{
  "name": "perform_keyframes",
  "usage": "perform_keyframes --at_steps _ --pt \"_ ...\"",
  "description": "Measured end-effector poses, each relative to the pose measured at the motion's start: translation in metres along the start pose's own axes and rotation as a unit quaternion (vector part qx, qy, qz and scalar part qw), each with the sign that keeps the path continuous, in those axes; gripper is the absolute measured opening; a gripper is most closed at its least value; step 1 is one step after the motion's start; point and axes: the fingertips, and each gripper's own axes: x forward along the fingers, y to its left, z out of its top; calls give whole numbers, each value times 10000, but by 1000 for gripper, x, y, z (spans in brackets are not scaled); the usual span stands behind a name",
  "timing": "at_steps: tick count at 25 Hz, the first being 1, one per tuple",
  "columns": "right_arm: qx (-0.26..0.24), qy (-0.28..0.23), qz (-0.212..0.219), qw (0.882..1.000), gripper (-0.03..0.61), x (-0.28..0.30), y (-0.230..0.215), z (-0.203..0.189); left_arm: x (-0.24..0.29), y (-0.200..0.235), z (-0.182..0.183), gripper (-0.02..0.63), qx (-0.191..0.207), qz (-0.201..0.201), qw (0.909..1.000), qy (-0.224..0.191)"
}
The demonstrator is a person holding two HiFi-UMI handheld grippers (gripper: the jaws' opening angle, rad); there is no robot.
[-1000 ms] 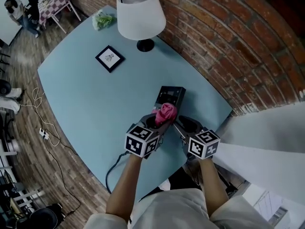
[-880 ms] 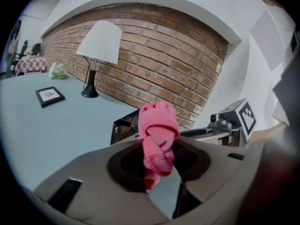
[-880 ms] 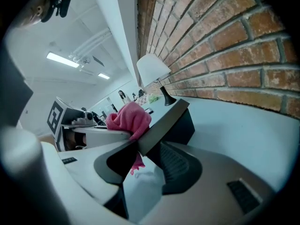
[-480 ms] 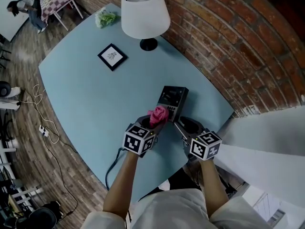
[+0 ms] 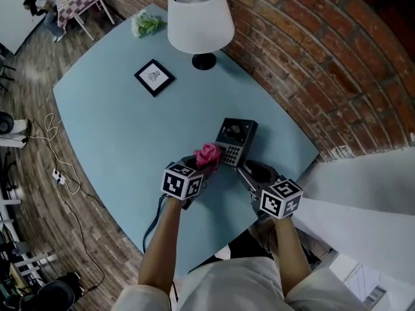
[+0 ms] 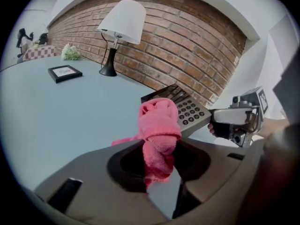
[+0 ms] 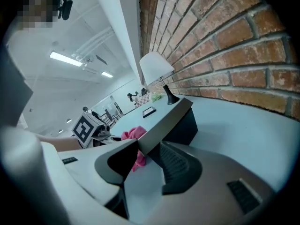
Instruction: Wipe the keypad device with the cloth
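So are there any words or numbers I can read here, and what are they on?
No text can be read.
Keypad device: the keys carry marks, too small to read.
Picture frame: the print is too blurred to read.
Marker cubes: black-and-white patterns only, no words.

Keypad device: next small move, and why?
Probably let the right gripper finish clamping: its jaws are closing with the near end of the keypad device between them, not yet pinched. The cloth, held in the left gripper, sits at its near-left corner.
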Motion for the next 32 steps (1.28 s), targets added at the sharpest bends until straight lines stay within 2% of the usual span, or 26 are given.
perform_keyframes --at_steps 3,9,14,19,25,29,32 --pt "-19 15 25 10000 170 1 -1 -1 4 11 -8 172 -11 121 9999 118" --pt "-228 95 2 9997 170 5 1 -2 10 18 -10 172 -4 282 9996 1" --pt "-490 196 -224 9984 169 0 1 1 -1 15 -4 172 -82 431 9972 -611" --pt "-811 158 -419 9957 169 -8 6 7 -23 10 13 172 173 616 9919 -1098" --pt "-1429 209 -1089 9835 164 -27 16 12 -61 1 17 172 382 762 9869 -1370" --pt "-1723 78 -1198 9777 128 -43 36 18 -91 -10 15 172 485 860 9829 -1556" --pt "-1703 -110 -1269 9771 80 -56 50 21 -113 -22 13 172 576 893 9797 -1700"
